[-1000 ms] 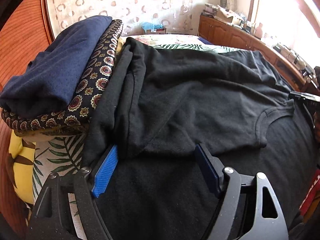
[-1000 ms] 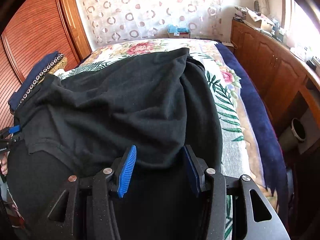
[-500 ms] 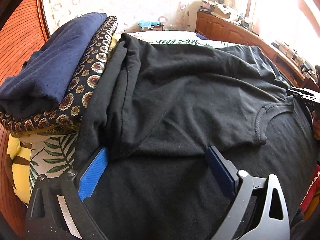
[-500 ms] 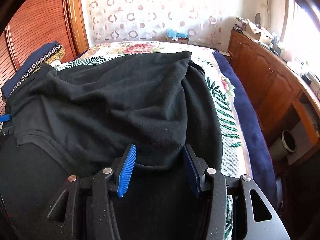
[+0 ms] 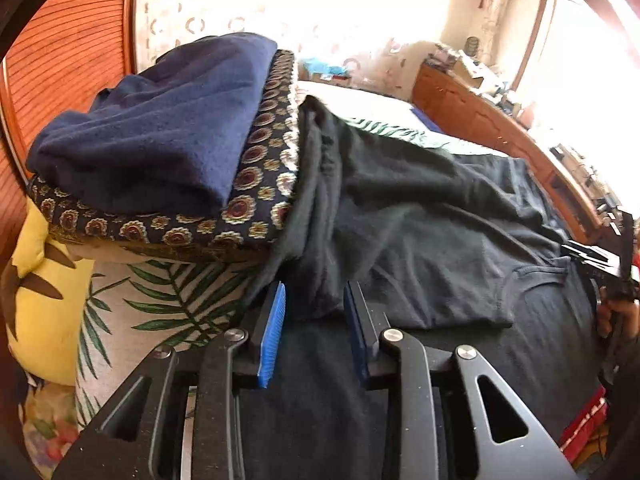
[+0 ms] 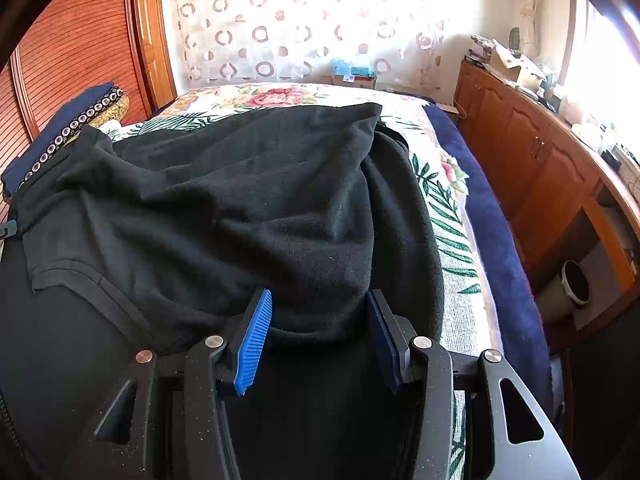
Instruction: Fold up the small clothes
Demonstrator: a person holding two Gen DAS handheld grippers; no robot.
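We judge the main risk to be the bunched fold of the black knit T-shirt (image 5: 420, 216), spread over the floral bedspread (image 6: 452, 240), slipping free or dragging against the folded navy and paisley pile (image 5: 160, 160) at ten o'clock. The left gripper (image 5: 314, 320) has just been closing and now pinches the shirt's left edge. The right gripper (image 6: 318, 332), about half spread, grips a thick bunch of the same shirt.
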